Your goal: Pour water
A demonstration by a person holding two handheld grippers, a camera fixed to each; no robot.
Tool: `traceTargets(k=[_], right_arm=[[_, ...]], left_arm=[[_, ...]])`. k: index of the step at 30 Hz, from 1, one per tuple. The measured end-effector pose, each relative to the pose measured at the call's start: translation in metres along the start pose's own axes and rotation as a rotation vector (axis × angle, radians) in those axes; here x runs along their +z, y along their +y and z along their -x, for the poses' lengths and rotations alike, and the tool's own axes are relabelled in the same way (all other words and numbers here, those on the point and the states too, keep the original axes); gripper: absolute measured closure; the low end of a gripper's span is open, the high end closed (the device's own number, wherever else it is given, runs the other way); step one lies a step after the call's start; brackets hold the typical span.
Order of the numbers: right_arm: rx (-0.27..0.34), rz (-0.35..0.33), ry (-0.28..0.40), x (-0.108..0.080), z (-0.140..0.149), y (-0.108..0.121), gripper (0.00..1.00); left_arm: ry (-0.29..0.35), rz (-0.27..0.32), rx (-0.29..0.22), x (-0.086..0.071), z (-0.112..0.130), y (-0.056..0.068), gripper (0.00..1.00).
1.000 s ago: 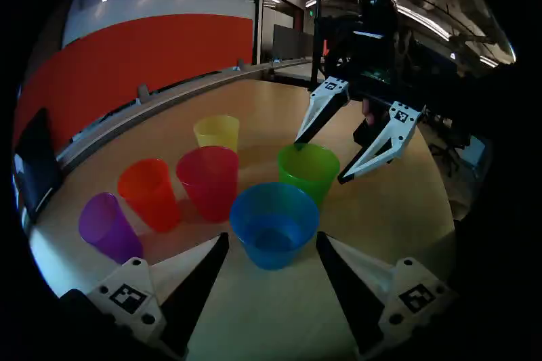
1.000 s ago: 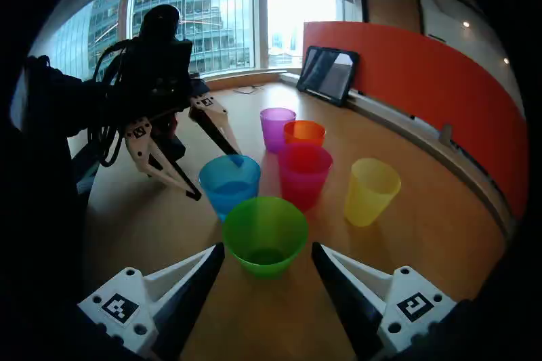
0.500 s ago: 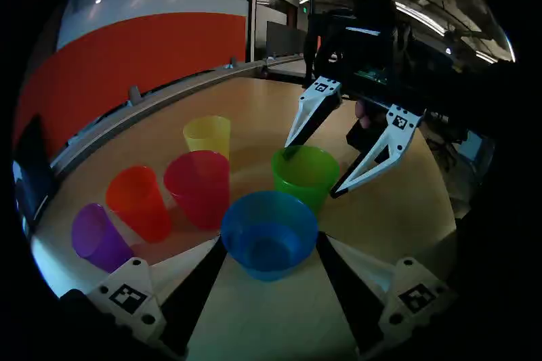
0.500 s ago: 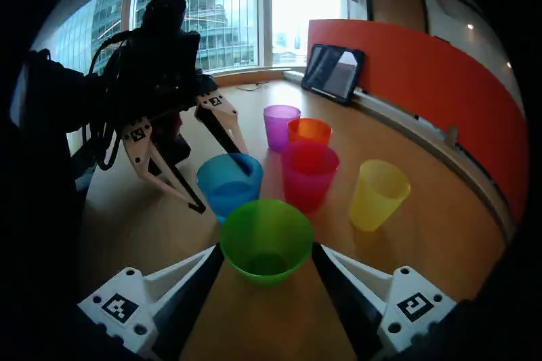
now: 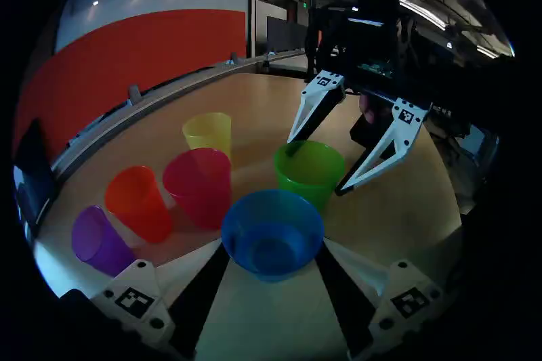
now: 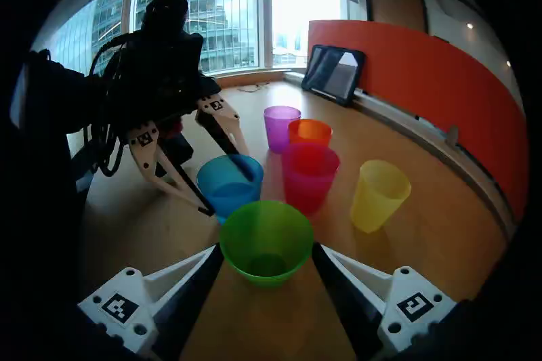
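Note:
A blue cup (image 5: 272, 236) holding some water stands on the wooden table (image 5: 400, 205) between the fingers of my left gripper (image 5: 272, 247). That gripper is open and its fingers flank the cup's sides. A green cup (image 6: 266, 240) sits between the fingers of my right gripper (image 6: 267, 248), which is open too. In the right gripper view the left gripper (image 6: 225, 183) straddles the blue cup (image 6: 229, 187). In the left gripper view the right gripper (image 5: 316, 170) straddles the green cup (image 5: 309, 173). The two cups stand side by side.
Red (image 5: 201, 183), orange (image 5: 137, 201), purple (image 5: 99, 246) and yellow (image 5: 207, 132) cups stand close beside the blue and green ones. A tablet (image 6: 332, 74) leans near the orange wall (image 6: 433, 83). A person in dark clothing (image 6: 149, 70) holds the grippers. Bare tabletop lies toward the windows.
Both grippers have moved forward, so each cup now sits deeper between its fingers. The gaps between the fingers are unchanged and the cups have not moved.

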State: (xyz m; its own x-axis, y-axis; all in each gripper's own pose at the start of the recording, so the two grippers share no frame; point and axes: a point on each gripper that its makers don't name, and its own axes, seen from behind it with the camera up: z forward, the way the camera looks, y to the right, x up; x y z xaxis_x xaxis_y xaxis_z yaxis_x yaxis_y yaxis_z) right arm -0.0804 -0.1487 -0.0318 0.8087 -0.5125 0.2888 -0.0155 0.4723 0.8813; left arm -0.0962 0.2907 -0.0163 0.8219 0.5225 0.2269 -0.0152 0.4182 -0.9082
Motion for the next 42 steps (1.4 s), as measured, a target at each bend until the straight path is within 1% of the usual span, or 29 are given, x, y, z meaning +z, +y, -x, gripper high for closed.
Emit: traceTargets(k=[5,9,11,14,19,23,28,35,42], right_arm=[[0.002,-0.002,0.004,0.002,-0.002,-0.001,0.01],[0.007,0.003,0.004,0.003,-0.002,-0.001,0.07],[0.009,0.006,0.005,0.003,-0.003,-0.001,0.08],[0.011,0.003,0.009,0.001,-0.005,-0.003,0.08],[0.008,0.016,0.028,-0.005,-0.014,-0.004,0.08],[0.002,0.031,0.052,-0.010,-0.026,-0.006,0.08],[-0.003,0.051,0.100,-0.018,-0.046,-0.010,0.08],[-0.012,0.083,0.178,-0.028,-0.074,-0.016,0.08],[-0.016,0.105,0.268,-0.033,-0.103,-0.024,0.08]], left_arm=[[0.001,0.002,-0.006,-0.001,-0.001,0.000,0.15],[0.001,0.000,-0.010,-0.002,0.000,0.000,0.15],[0.002,-0.003,-0.010,-0.004,0.000,-0.001,0.15],[0.010,-0.009,-0.012,-0.008,-0.002,-0.001,0.15],[0.042,-0.022,-0.029,-0.019,-0.010,-0.002,0.15],[0.078,-0.042,-0.046,-0.031,-0.021,-0.004,0.15],[0.129,-0.082,-0.057,-0.050,-0.034,-0.010,0.15],[0.206,-0.140,-0.069,-0.079,-0.056,-0.018,0.16],[0.278,-0.187,-0.072,-0.108,-0.074,-0.024,0.15]])
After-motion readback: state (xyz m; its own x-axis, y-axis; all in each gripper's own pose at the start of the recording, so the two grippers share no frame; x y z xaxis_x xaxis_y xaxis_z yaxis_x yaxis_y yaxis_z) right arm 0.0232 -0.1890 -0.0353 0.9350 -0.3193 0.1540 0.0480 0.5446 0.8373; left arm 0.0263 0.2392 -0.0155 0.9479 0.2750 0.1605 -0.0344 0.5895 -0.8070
